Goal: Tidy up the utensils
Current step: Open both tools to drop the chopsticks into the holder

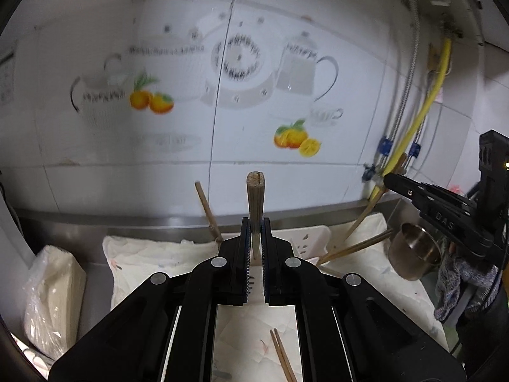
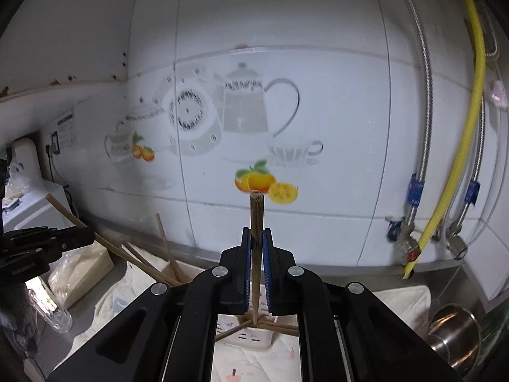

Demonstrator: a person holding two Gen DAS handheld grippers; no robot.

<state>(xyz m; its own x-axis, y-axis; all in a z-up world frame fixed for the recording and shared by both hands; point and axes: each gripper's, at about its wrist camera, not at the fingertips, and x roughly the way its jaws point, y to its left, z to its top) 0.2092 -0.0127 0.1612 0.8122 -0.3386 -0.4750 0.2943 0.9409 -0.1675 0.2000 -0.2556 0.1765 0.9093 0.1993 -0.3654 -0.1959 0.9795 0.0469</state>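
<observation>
While the left gripper [image 1: 254, 232] pinches one upright chopstick [image 1: 255, 203] between its fingers, the right gripper [image 2: 257, 242] clamps another chopstick [image 2: 256, 219] the same way. Both sticks stand over the white holder [image 2: 251, 339], where more chopsticks [image 2: 165, 251] lean, on the cloth-covered desk [image 1: 152, 254].

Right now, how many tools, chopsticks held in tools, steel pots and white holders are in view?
Tools: 2, the left tool and the right tool
Held chopsticks: 2, the left chopstick and the right chopstick
Steel pot: 1
White holder: 1
Total: 6
</observation>
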